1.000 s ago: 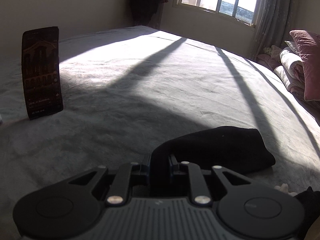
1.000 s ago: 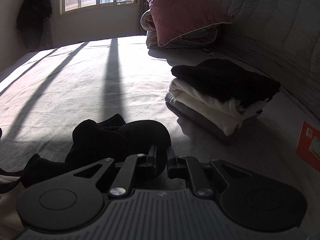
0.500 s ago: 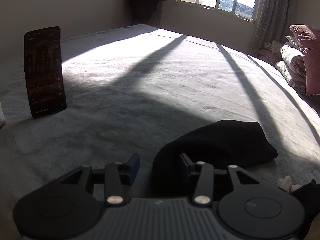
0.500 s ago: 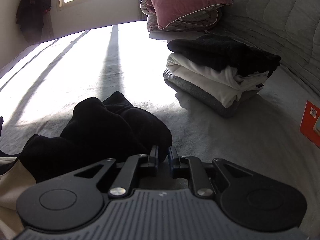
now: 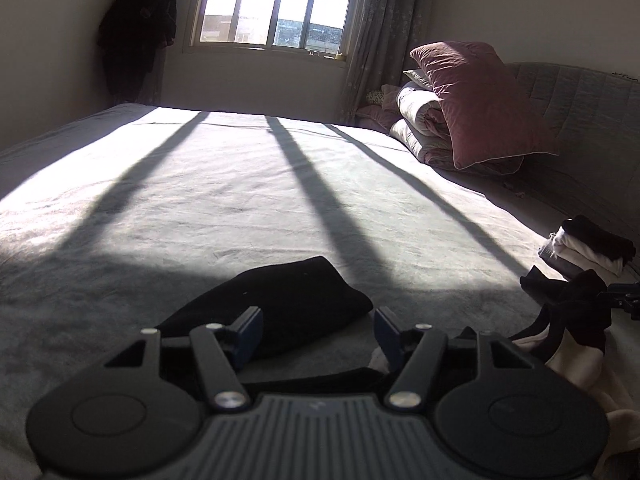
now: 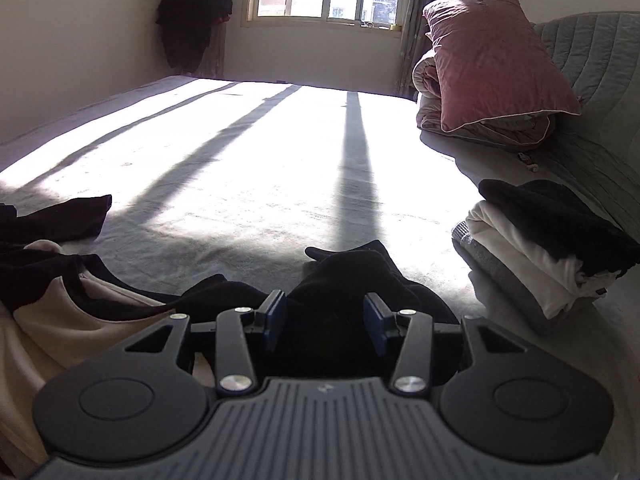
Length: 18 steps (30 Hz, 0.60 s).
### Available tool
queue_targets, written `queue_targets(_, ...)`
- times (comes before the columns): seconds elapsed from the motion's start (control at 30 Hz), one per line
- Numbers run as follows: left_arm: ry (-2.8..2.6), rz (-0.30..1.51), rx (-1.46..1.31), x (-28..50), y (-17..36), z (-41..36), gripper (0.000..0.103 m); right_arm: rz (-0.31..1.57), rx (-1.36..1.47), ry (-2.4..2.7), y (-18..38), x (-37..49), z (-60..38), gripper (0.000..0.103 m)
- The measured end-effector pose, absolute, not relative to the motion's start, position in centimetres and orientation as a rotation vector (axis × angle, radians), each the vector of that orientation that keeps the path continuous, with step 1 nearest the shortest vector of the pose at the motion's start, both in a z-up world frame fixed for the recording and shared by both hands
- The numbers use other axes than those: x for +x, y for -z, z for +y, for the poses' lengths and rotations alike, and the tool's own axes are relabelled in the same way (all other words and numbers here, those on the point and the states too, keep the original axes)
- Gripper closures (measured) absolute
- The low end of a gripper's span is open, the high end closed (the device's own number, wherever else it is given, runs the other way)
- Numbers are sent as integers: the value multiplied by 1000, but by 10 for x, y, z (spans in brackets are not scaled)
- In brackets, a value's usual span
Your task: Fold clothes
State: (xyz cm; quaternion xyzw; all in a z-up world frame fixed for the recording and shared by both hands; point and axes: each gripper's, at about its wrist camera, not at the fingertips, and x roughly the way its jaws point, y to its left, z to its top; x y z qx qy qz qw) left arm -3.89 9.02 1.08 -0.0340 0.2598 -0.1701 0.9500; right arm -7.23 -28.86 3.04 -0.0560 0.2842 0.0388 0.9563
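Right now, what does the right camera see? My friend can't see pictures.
The open right gripper sits over a crumpled black garment on a sunlit bed. Folded clothes are stacked to the right, with a pink pillow behind.

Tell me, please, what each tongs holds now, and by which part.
Nothing. Left tongs and right tongs both stand open; the black garment lies loose between the right fingers.

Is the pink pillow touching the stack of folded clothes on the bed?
Apart. In the right wrist view, a bare stretch of bed lies between the pink pillow and the stack of folded clothes.
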Motion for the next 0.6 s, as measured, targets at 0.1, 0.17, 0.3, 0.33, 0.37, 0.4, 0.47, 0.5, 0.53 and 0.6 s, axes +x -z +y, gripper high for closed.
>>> queue_targets(0.1, 418, 542, -55, -37, -6, 74, 40, 579, -122, -128, -29, -65, -279, 56)
queue_targets(0.17, 452, 566, -65, -33, -1, 63, 43, 584, -122, -146, -27, -62, -274, 56)
queue_targets(0.3, 505, 583, -38, -28, 6, 41, 49, 597, -127, -166, -24, -53, -268, 56)
queue_targets(0.33, 509, 582, -23, -29, 7, 36, 49, 600, -128, -171, -23, -51, -267, 56)
queue_targets(0.37, 508, 586, -10, -28, 8, 33, 49, 606, -130, -175, -22, -49, -267, 56)
queue_targets(0.4, 506, 595, 4, -27, 10, 31, 49, 612, -133, -179, -21, -46, -266, 56)
queue_targets(0.47, 496, 621, 14, -23, 14, 29, 49, 634, -140, -180, -15, -42, -266, 56)
queue_targets(0.5, 494, 630, 17, -22, 16, 29, 49, 650, -145, -178, -11, -40, -266, 56)
queue_targets(0.53, 495, 635, 21, -23, 17, 29, 49, 669, -152, -179, -6, -38, -267, 56)
queue_targets(0.6, 500, 643, 33, -24, 19, 30, 49, 706, -177, -186, 5, -37, -265, 57)
